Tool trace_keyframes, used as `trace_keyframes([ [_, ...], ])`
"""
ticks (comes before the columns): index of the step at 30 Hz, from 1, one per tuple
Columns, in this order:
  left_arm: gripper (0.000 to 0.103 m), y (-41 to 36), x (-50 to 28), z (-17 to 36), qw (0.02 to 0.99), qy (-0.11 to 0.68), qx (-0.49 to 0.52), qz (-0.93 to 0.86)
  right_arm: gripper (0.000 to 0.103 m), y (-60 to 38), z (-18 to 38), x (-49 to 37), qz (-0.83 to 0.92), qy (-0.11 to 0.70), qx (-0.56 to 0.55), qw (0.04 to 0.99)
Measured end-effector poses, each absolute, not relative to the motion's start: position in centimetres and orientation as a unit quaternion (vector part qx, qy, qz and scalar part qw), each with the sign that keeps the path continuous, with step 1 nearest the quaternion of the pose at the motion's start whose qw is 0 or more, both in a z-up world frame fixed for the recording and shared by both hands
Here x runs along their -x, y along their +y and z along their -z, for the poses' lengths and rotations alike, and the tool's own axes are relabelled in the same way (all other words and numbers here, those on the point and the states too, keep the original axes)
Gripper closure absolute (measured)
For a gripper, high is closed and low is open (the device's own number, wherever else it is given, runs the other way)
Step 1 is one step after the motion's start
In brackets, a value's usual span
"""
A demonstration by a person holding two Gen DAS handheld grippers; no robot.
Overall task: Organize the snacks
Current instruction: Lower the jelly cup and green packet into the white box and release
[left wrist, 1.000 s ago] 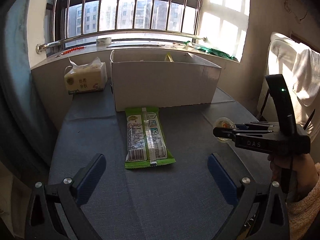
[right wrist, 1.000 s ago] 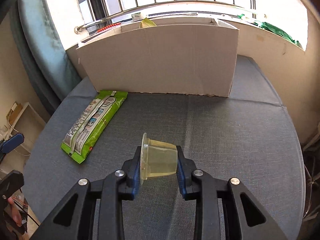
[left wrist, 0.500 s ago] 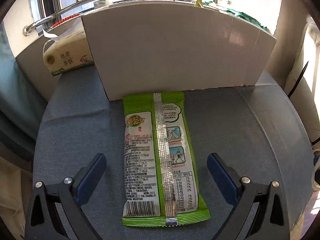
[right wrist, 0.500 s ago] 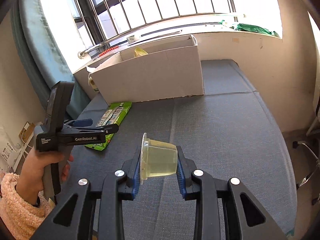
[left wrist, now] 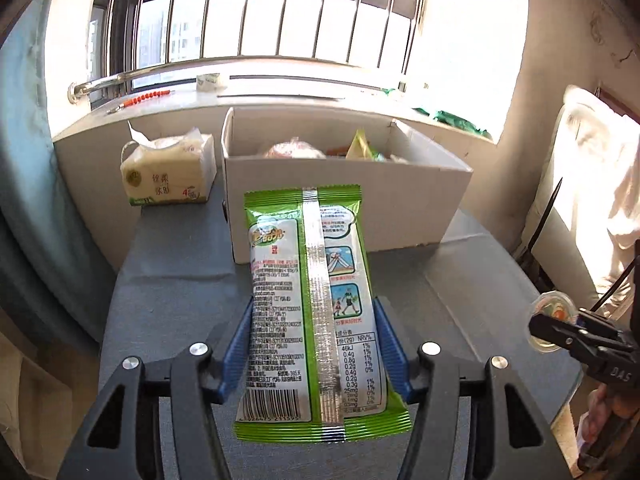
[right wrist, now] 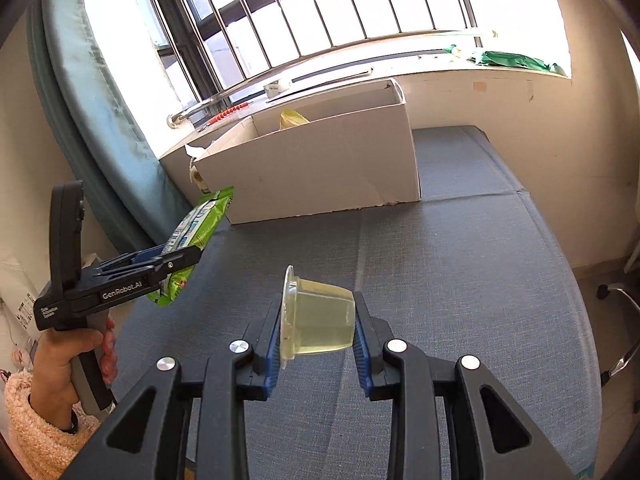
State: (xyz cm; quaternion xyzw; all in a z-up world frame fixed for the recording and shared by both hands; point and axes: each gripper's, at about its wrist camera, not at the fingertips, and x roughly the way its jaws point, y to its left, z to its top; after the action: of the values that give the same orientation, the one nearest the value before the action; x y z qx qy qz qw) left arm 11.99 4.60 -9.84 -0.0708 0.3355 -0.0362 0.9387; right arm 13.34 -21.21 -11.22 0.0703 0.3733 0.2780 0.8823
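Left gripper [left wrist: 314, 344]: blue pads have just closed in and now pinch the green snack packet [left wrist: 310, 308] by its long edges, near the barcode end; packet is lifted clear of the grey table [left wrist: 168, 292], back side up with the silver seam running down the middle, far end pointing at the white cardboard box [left wrist: 400, 216]. From the right wrist view the same packet [right wrist: 200, 232] sticks out of the left gripper [right wrist: 176, 258] at a tilt, above the table's left edge, held by a hand [right wrist: 68, 360] in a fluffy pink sleeve. Right gripper [right wrist: 316, 330]: pads clamped on a clear jelly cup [right wrist: 318, 320], cup lying on its side, lid rim to the left, held above the table, well short of the box [right wrist: 312, 172]. Box is open-topped with several snacks already inside. Tissue pack [left wrist: 170, 174] sits just left of the box, against the windowsill.
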Motion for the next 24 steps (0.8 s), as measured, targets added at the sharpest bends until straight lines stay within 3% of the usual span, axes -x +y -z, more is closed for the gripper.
trace_keyframes([
  [7, 0.041, 5.7, -15.7, 2.2, 0.959, 0.265, 0.086, 0.056, 0.070, -19.4, 5.2, -19.2, -0.310, 0.330, -0.057, 0.890],
  [12, 0.041, 5.8, -23.7, 0.3, 0.950, 0.291, 0.092, 0.065, 0.070, -17.6, 2.5, -28.0, -0.321, 0.342, -0.088, 0.879],
  [17, 0.040, 5.8, -30.2, 0.9, 0.940, 0.329, 0.072, 0.044, 0.070, -14.5, 2.2, -34.8, -0.294, 0.362, -0.042, 0.883],
  [18, 0.039, 6.0, -31.0, 1.1, 0.940, 0.332, 0.072, 0.043, 0.070, -14.2, 2.3, -35.6, -0.292, 0.363, -0.037, 0.884],
  [19, 0.029, 6.2, -31.6, 1.3, 0.940, 0.332, 0.073, 0.040, 0.070, -13.9, 2.4, -36.5, -0.290, 0.368, -0.040, 0.883],
  [20, 0.009, 6.3, -32.1, 1.5, 0.938, 0.336, 0.069, 0.037, 0.060, -13.9, 2.5, -37.3, -0.286, 0.375, -0.047, 0.881],
  [21, 0.000, 6.2, -32.3, 1.6, 0.938, 0.340, 0.064, 0.033, 0.045, -13.9, 2.6, -38.0, -0.281, 0.382, -0.052, 0.879],
  [22, 0.000, 6.4, -32.1, 1.7, 0.939, 0.339, 0.060, 0.029, 0.006, -14.1, 2.5, -38.4, -0.265, 0.380, -0.052, 0.885],
  [24, 0.000, 6.8, -31.5, 1.9, 0.939, 0.338, 0.059, 0.025, 0.000, -14.9, 2.3, -38.2, -0.234, 0.358, -0.050, 0.902],
])
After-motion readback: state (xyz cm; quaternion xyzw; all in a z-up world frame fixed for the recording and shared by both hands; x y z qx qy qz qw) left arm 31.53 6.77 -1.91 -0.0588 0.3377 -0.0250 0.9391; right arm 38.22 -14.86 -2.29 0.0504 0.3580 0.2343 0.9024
